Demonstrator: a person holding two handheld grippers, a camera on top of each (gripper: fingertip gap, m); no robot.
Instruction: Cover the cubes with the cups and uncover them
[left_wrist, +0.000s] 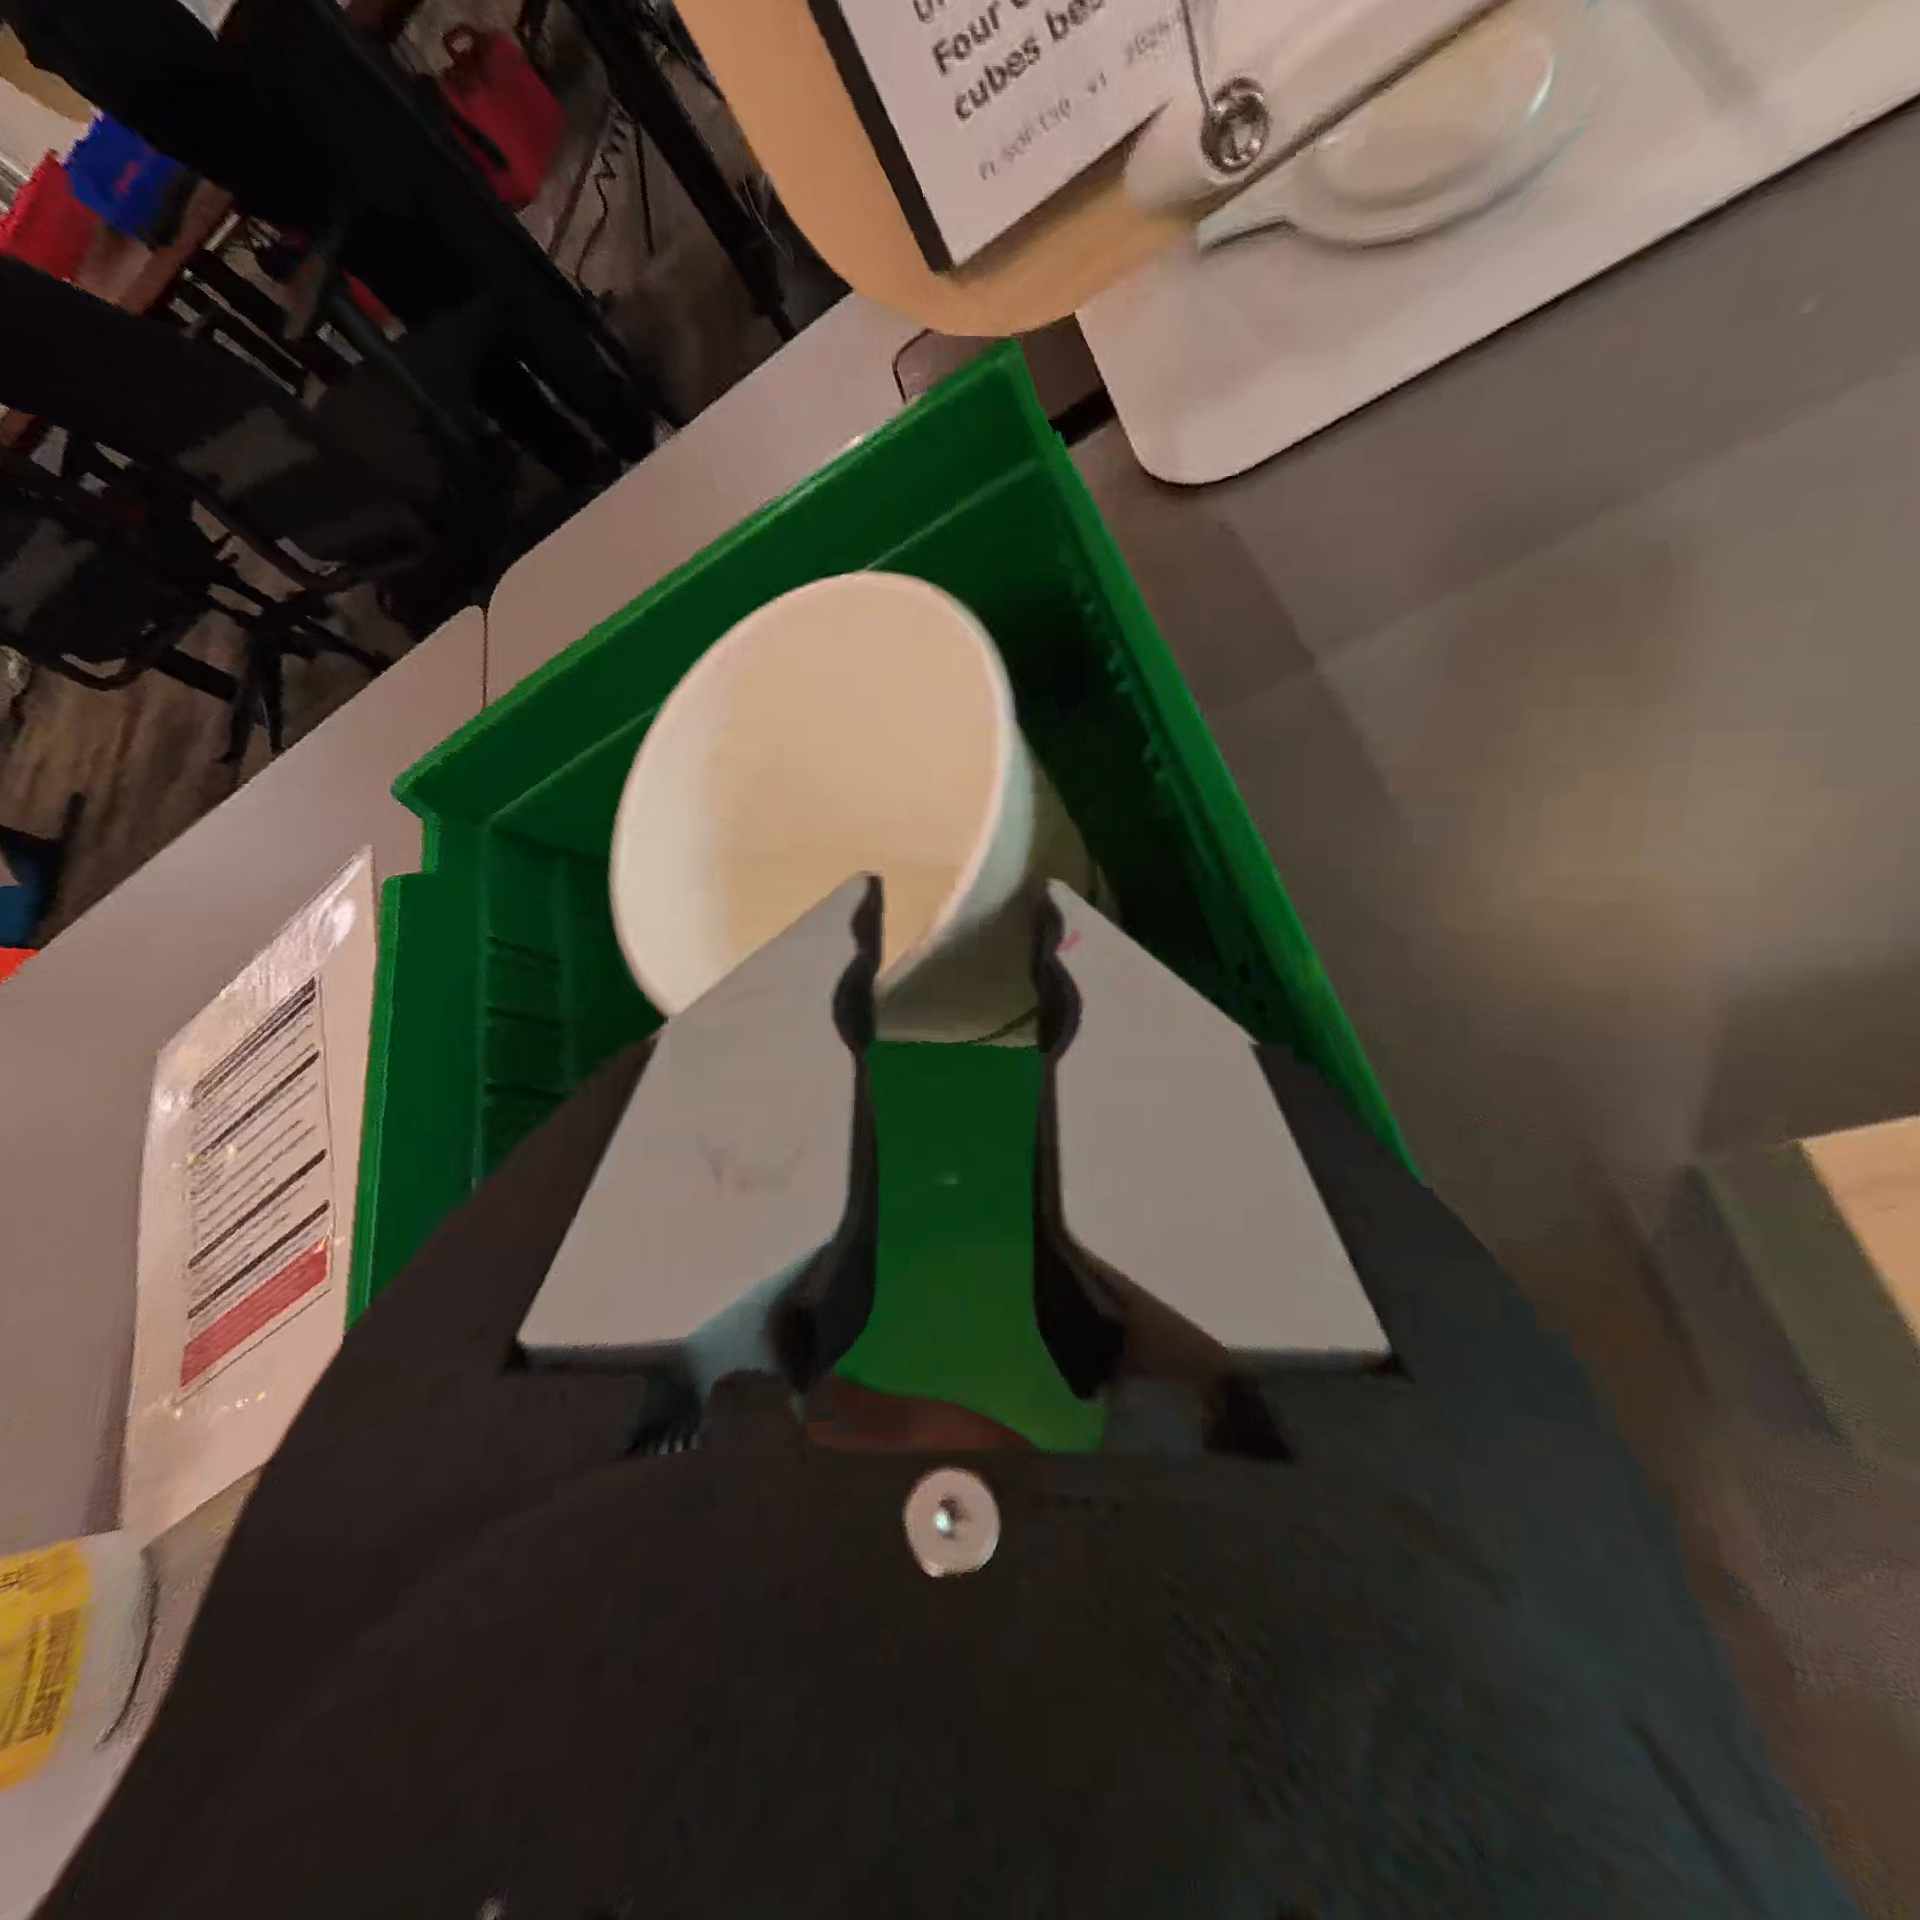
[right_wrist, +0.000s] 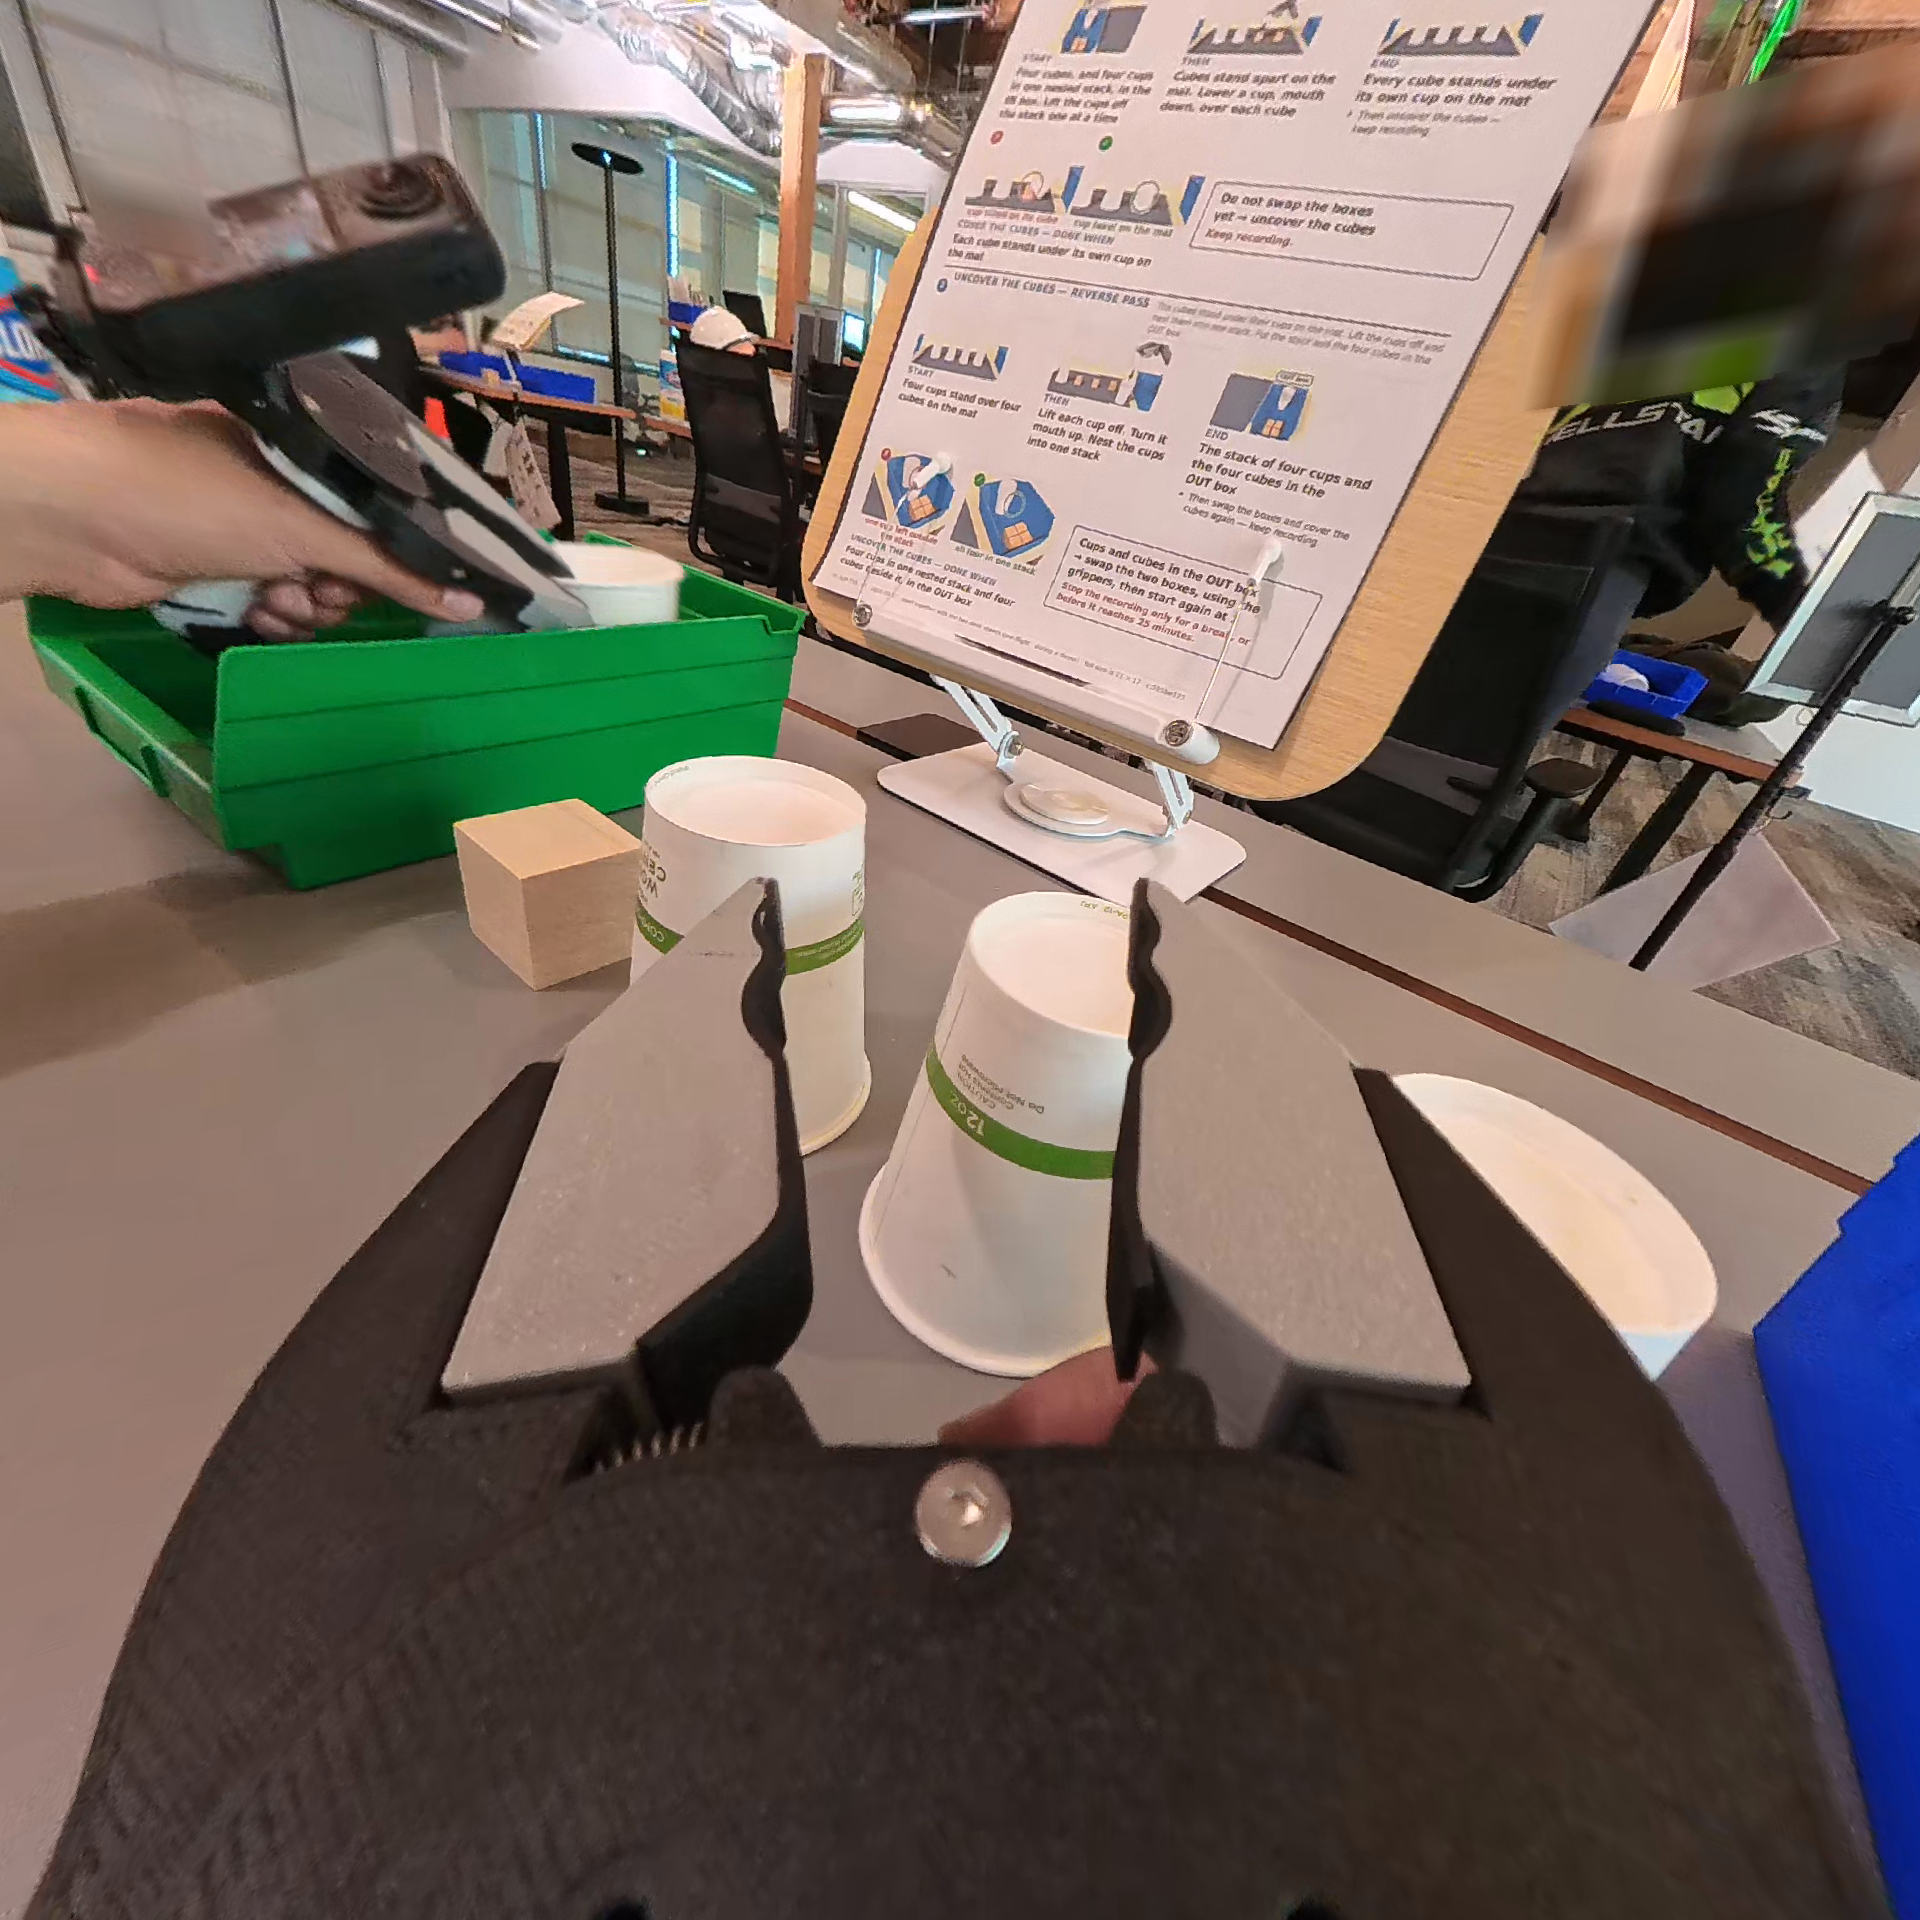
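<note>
Reaching into the green bin at far left, the left gripper has its jaws drawn in on a white paper cup. One finger looks to be inside the mouth and the other outside the wall, so it probably pinches the rim; motion blur keeps me from being sure the pads press. Cup lies tilted, mouth toward the camera and to the left, long axis running away and rightward into the bin's corner.

Next along, on the grey table, one wooden cube stands bare, just beside the bin's near wall. No cup over it yet.

Right of the cube: an inverted cup, base up, touching or nearly touching the cube. Then a second inverted cup, leaning slightly, and a third at the right edge, mostly hidden behind the finger. A blue box clips the far right.

The right gripper hangs over the middle cup, jaws spread, nothing between the pads.

Judgement: the bare cube is the target. It lies right of and nearer than the bin, closer to the left gripper than the right. The held cup needs its axis turned upright, mouth down, then lowered straight over the cube without bumping its neighbour.
</note>
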